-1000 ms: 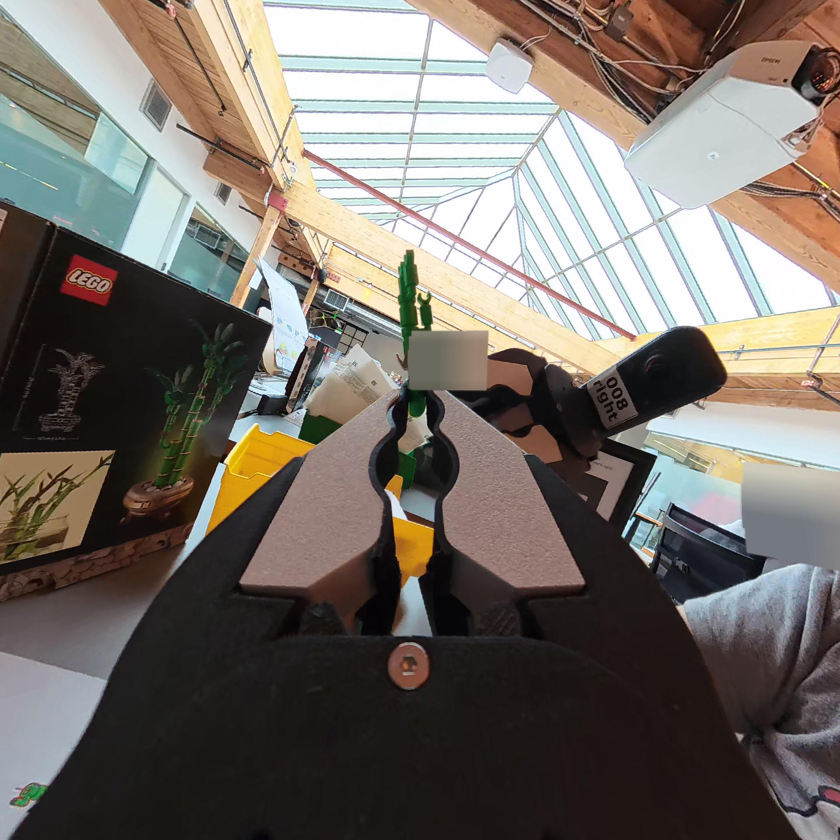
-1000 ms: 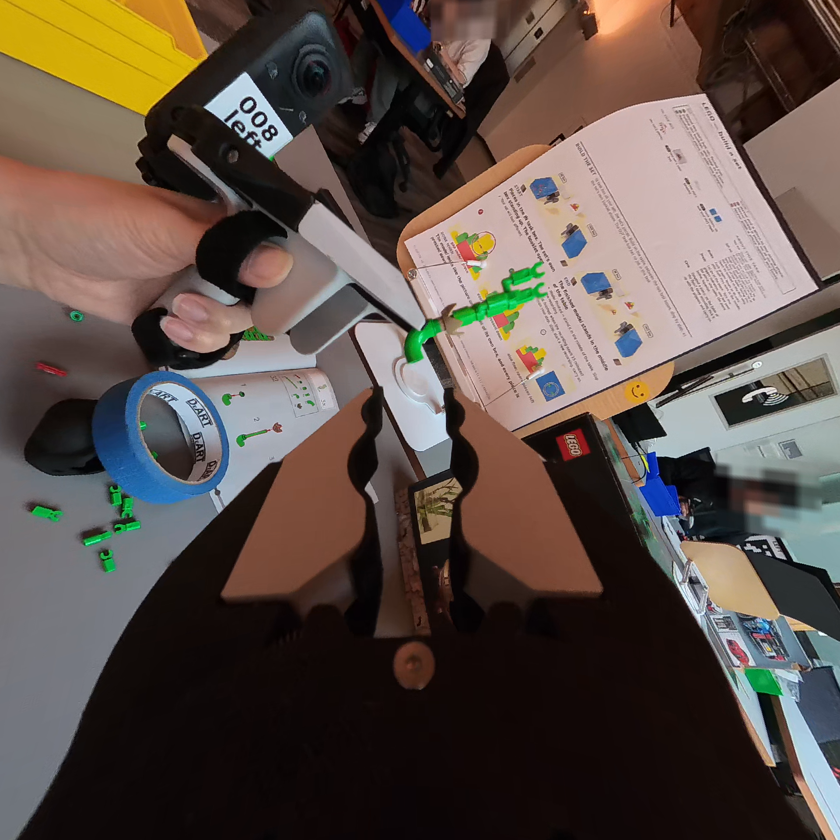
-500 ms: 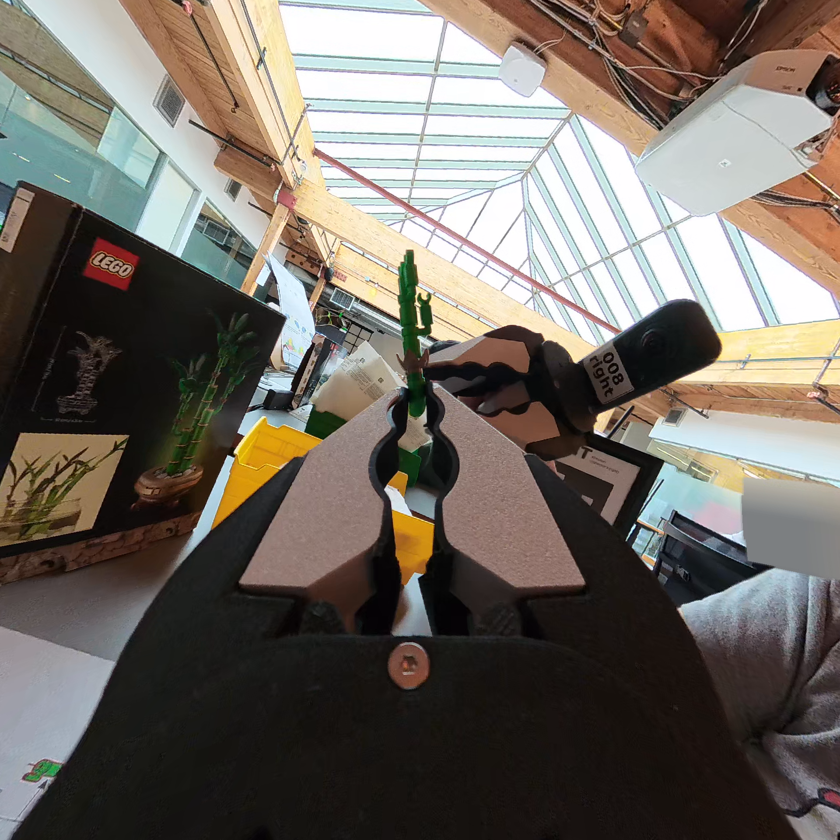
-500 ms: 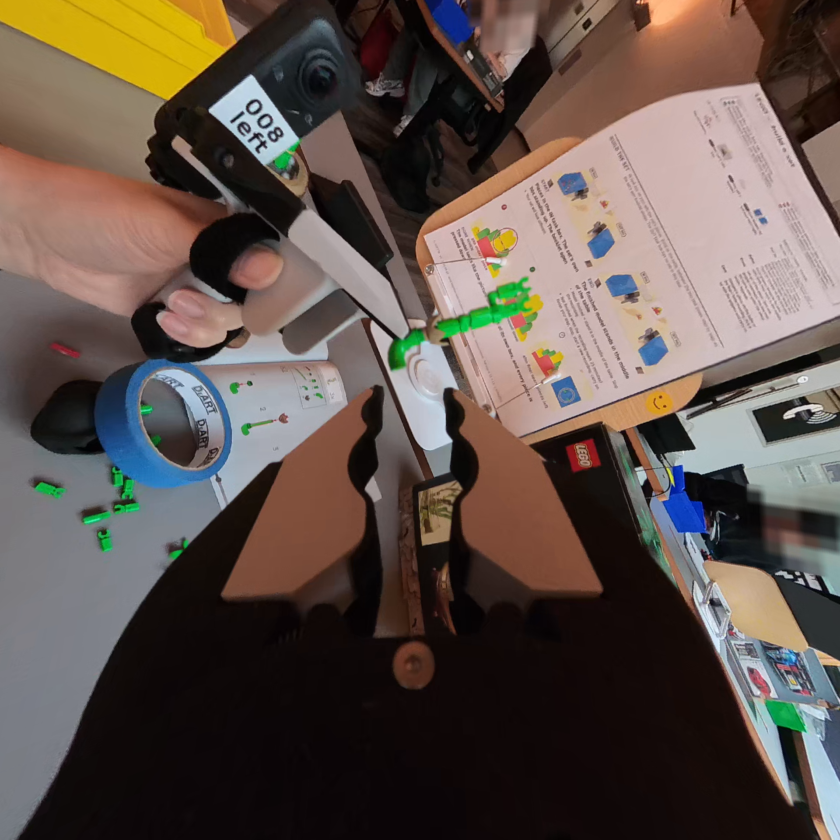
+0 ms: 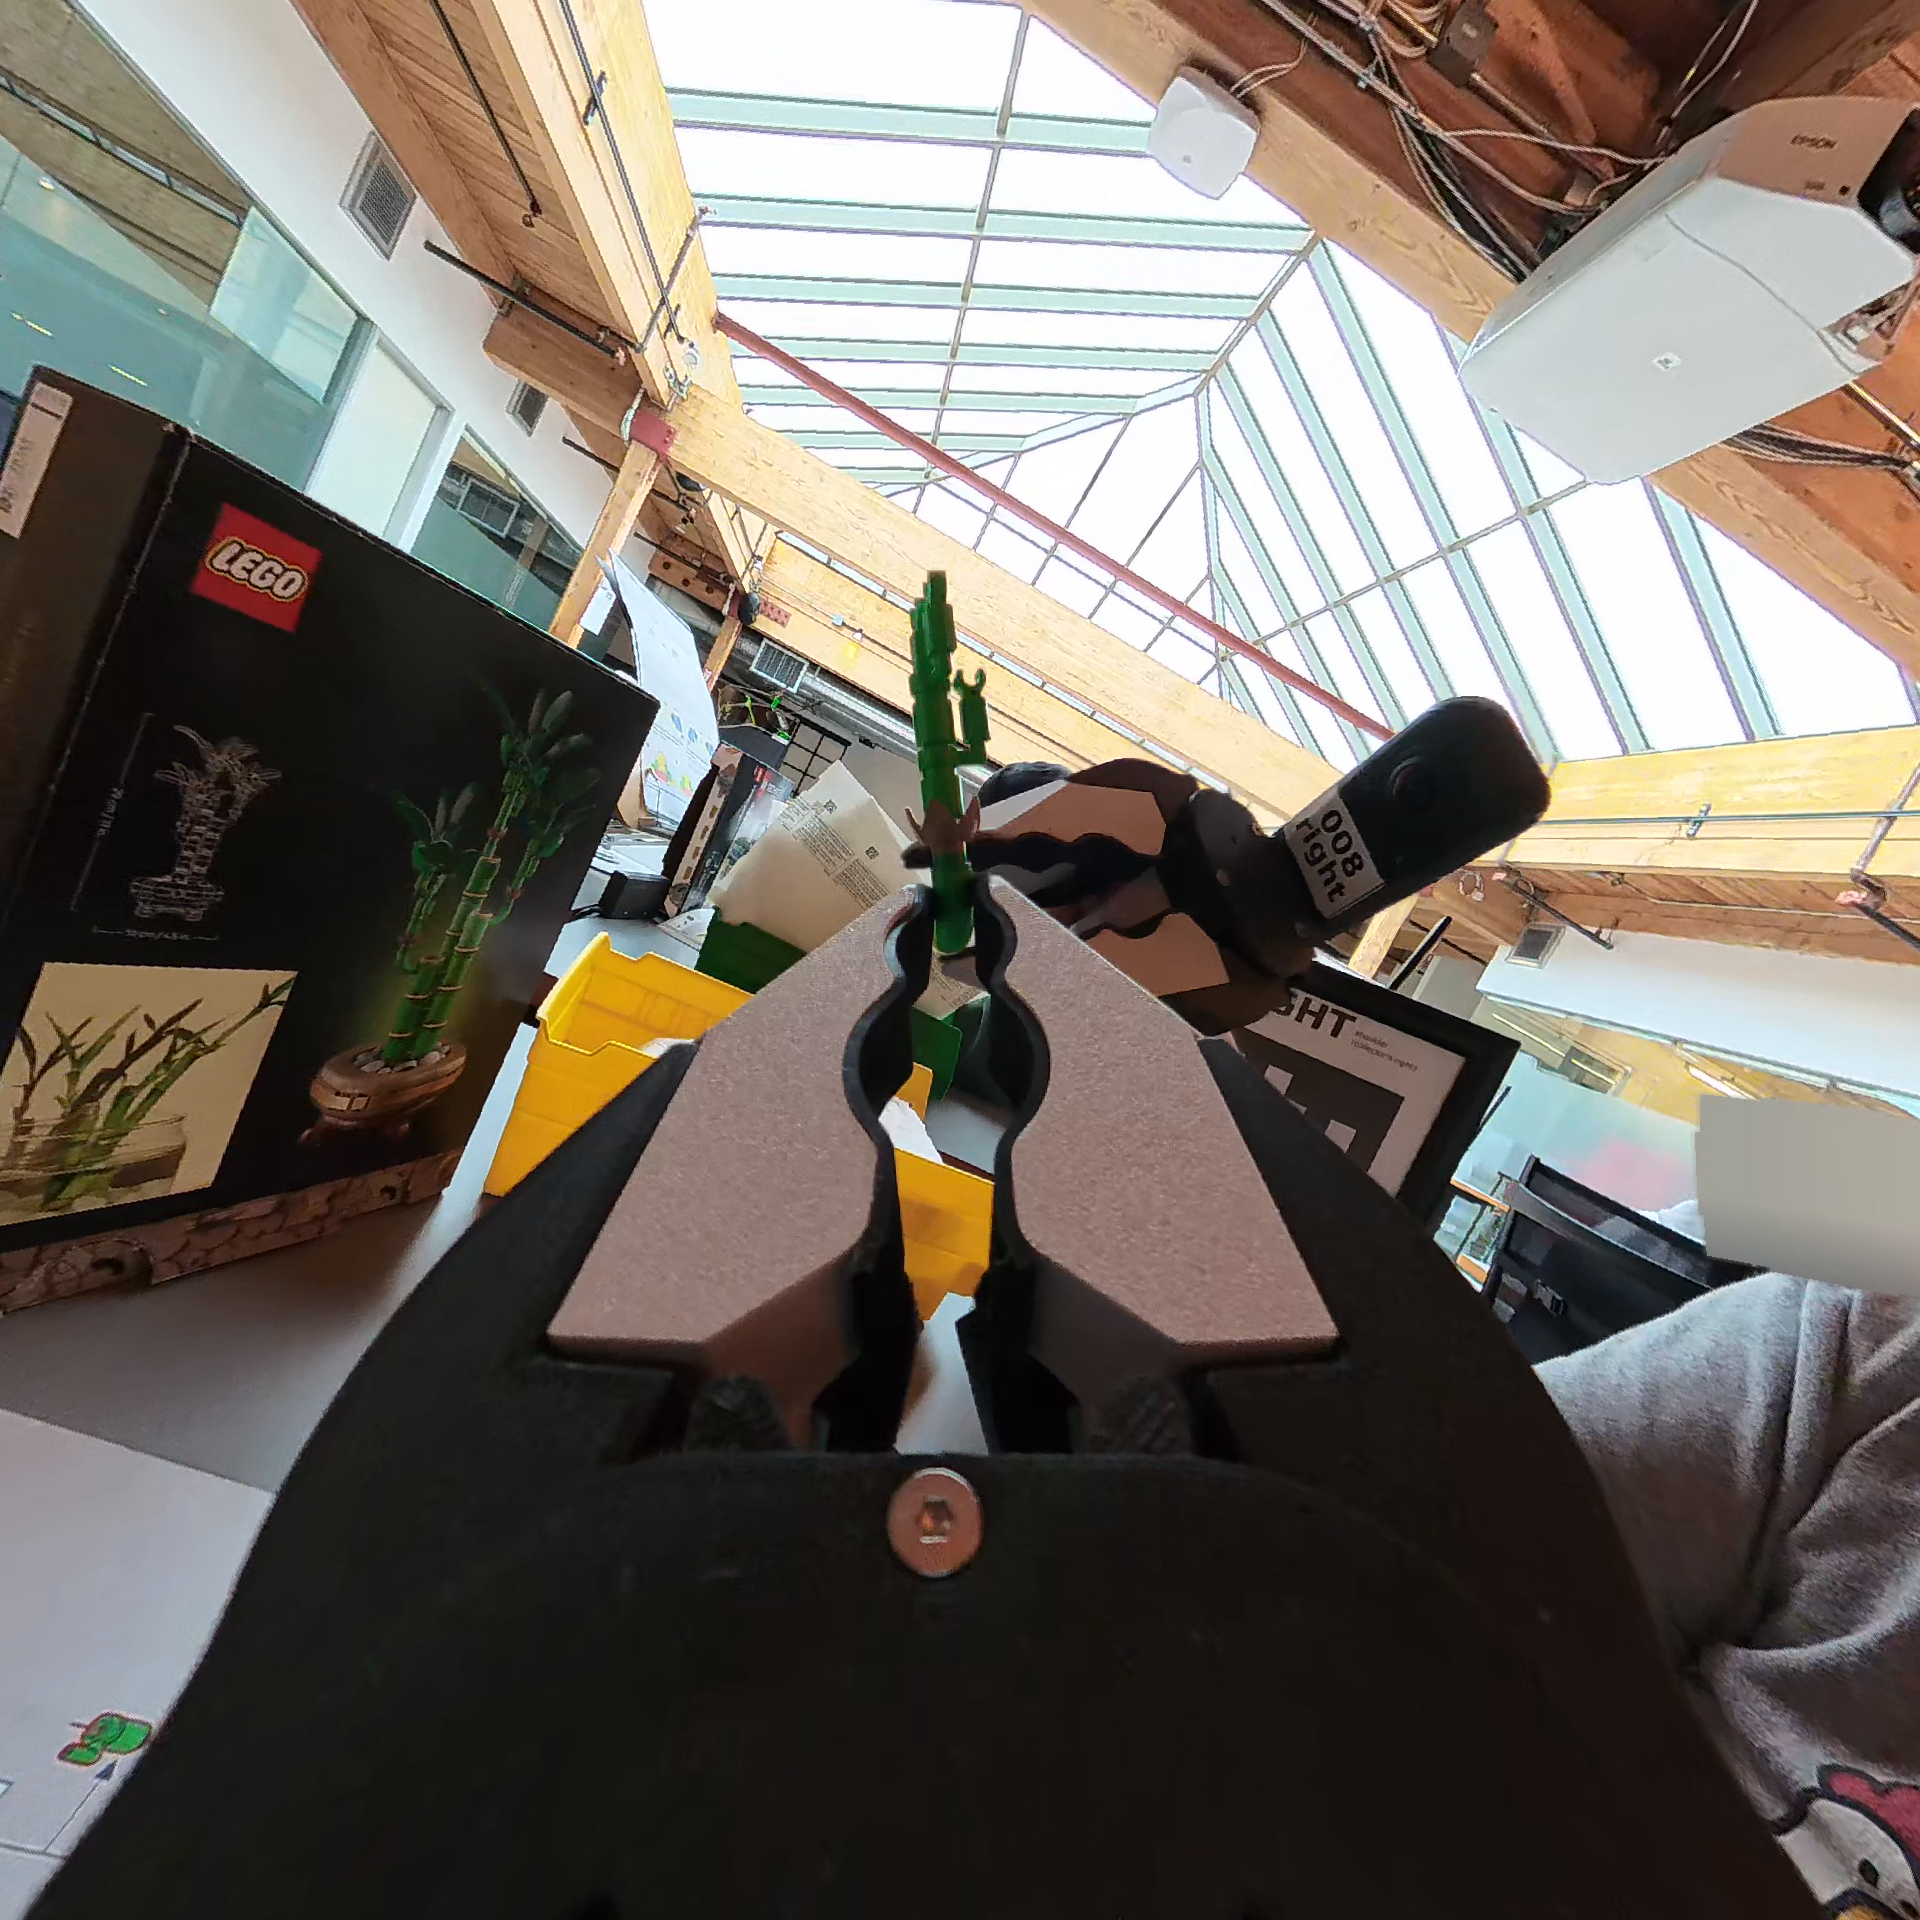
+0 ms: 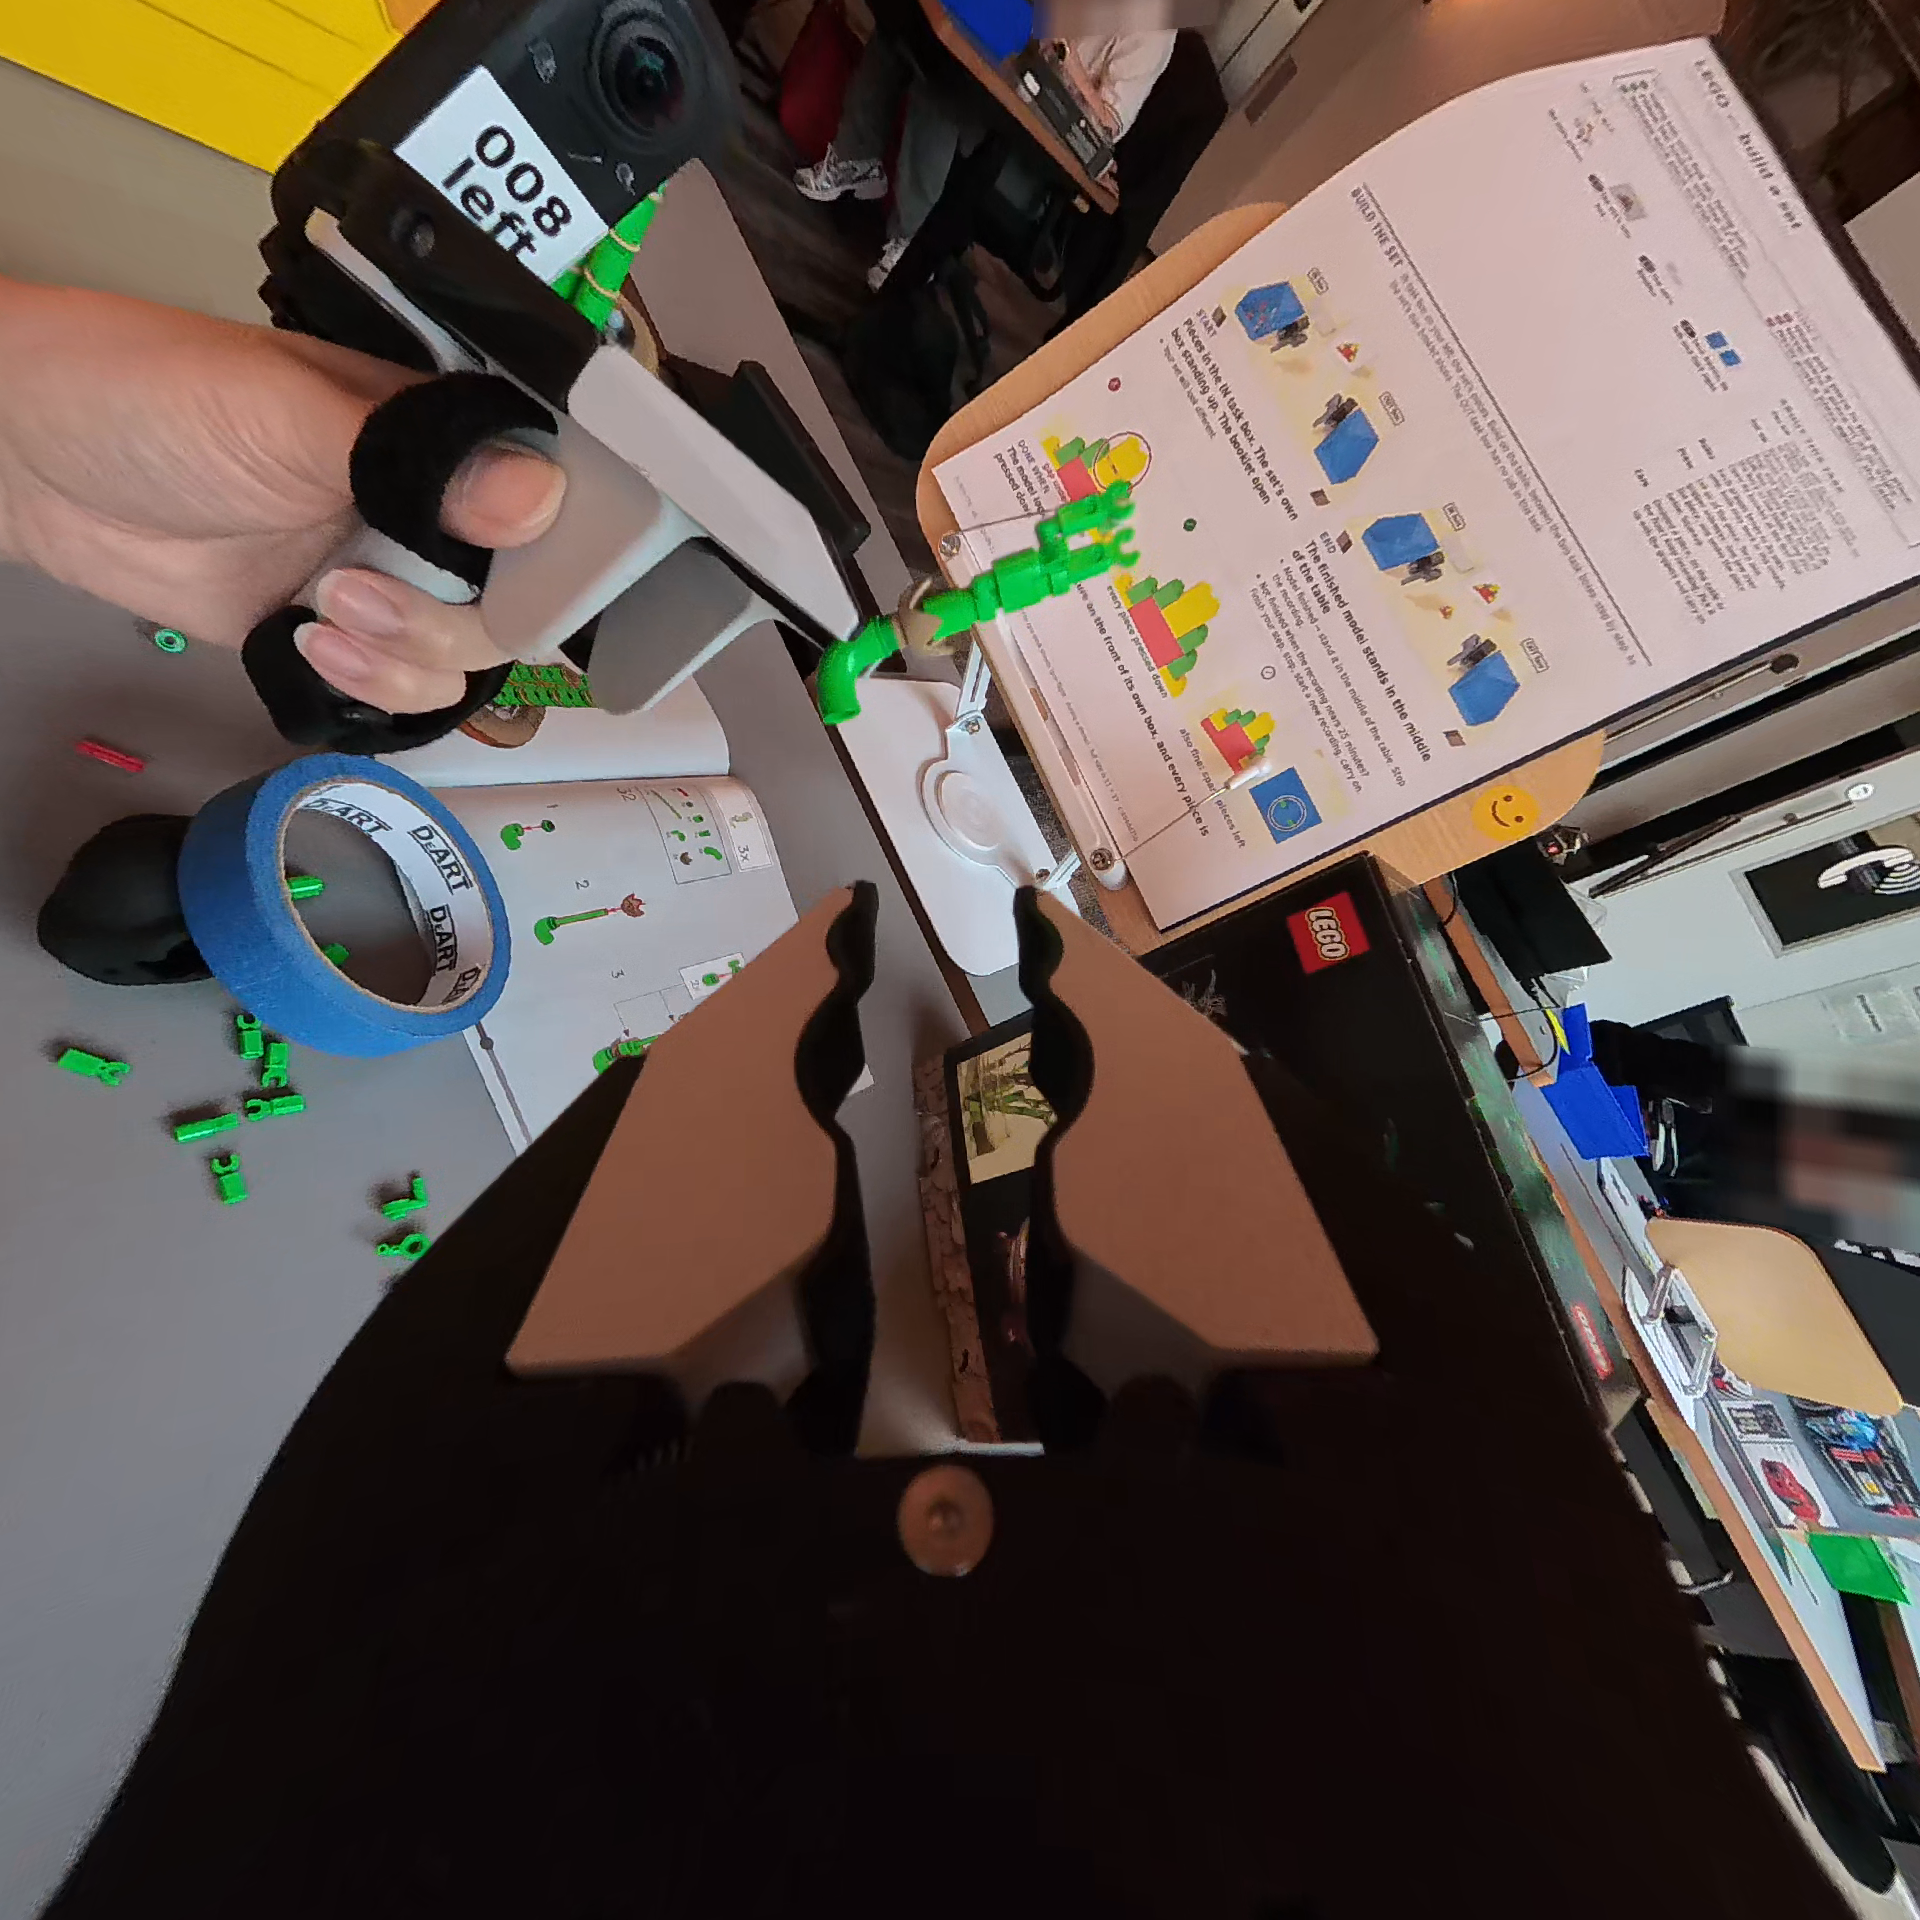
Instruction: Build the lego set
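Note:
My left gripper [image 5: 951, 902] is shut on the lower end of a thin green Lego stem [image 5: 938, 717] with a brown collar and small clips near its top. In the right wrist view a hand holds that left gripper [image 6: 883, 636] at the upper left, and the green stem [image 6: 1003, 582] sticks out to the right with its curved end hanging down. My right gripper [image 6: 945, 899] is open and empty, a little below the stem. It also shows in the left wrist view [image 5: 1081, 842] just right of the stem. Loose green pieces [image 6: 244, 1107] lie on the grey table.
A blue tape roll [image 6: 343, 904] rests on the open instruction booklet [image 6: 634, 883]. The black Lego box [image 6: 1340, 1029] lies to the right and shows in the left wrist view [image 5: 260, 831]. A printed sheet on a stand [image 6: 1455, 468] is behind. Yellow bins [image 5: 623, 1039] stand further back. About 5 cm separates my left fingertips from my right.
The left gripper has lifted the stem up and away, so it is farther from my right fingertips than before. Both grippers keep the same opening.

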`<action>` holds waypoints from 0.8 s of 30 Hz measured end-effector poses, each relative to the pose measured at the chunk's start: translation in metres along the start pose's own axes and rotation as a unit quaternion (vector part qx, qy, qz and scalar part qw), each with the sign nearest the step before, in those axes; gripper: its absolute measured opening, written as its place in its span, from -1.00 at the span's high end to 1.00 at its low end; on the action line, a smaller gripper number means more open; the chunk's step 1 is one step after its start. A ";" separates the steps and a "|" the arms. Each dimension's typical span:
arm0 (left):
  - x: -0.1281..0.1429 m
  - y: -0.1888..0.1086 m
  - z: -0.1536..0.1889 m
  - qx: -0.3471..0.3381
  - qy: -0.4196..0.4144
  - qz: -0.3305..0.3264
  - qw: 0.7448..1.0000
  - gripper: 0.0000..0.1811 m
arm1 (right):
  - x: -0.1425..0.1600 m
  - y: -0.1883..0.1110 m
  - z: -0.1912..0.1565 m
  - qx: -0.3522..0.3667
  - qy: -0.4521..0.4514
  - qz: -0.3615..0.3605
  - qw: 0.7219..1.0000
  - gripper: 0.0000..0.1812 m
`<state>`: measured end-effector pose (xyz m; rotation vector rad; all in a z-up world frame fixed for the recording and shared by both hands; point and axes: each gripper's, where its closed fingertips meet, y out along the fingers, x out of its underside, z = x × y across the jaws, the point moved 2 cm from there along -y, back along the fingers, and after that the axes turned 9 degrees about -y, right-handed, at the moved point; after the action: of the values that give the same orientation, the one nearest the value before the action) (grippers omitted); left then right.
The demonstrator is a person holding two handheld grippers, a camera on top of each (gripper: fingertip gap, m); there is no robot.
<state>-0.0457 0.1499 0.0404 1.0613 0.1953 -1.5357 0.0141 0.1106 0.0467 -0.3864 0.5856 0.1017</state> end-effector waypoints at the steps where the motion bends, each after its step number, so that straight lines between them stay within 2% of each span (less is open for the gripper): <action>1: -0.001 0.000 0.000 0.000 0.000 0.001 1.000 0.95 | 0.001 0.002 -0.001 -0.002 0.001 -0.003 1.000 0.73; 14: -0.002 0.000 0.006 0.005 0.000 0.004 1.000 0.95 | -0.005 0.008 -0.005 -0.002 -0.017 -0.003 1.000 0.73; 24: -0.007 0.003 0.026 0.018 0.024 0.017 0.999 0.95 | -0.046 -0.005 0.003 0.046 -0.023 0.061 0.997 0.70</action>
<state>-0.0563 0.1371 0.0611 1.1264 0.1828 -1.4890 -0.0215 0.1083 0.0763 -0.2587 0.5654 0.2006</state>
